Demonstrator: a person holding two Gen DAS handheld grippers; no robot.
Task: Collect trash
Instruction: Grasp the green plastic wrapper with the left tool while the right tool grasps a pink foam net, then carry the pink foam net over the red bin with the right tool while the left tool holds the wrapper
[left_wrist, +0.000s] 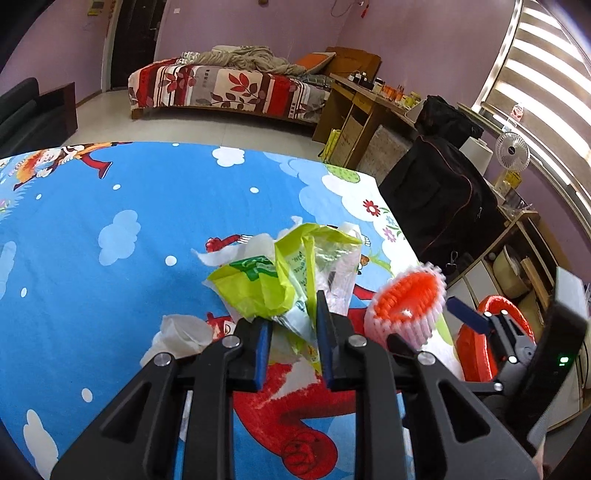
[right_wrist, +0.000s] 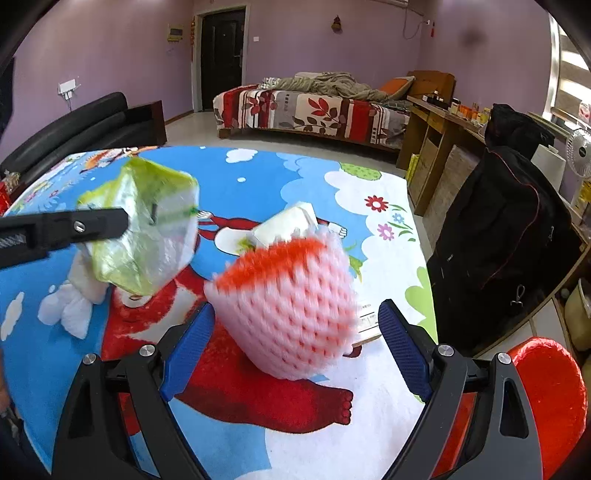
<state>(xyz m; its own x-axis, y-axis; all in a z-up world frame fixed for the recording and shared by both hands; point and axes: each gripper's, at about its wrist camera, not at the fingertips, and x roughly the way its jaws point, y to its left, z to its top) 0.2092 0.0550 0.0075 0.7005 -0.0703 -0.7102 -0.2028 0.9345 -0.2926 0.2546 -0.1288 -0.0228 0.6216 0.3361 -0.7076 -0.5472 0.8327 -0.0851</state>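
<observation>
We clamp left gripper on green plastic wrapper, frame centre, lifted off cartoon tablecloth. Right gripper spread wide around pink foam net, lower centre. Crumpled tissue lower left.

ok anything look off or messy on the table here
Yes: litter on the cartoon tablecloth. A pink foam net sits between the open right gripper fingers, crumpled tissues lie loose at the left, and the left gripper is shut on a crumpled green wrapper. Nothing looks spilled or broken.
</observation>
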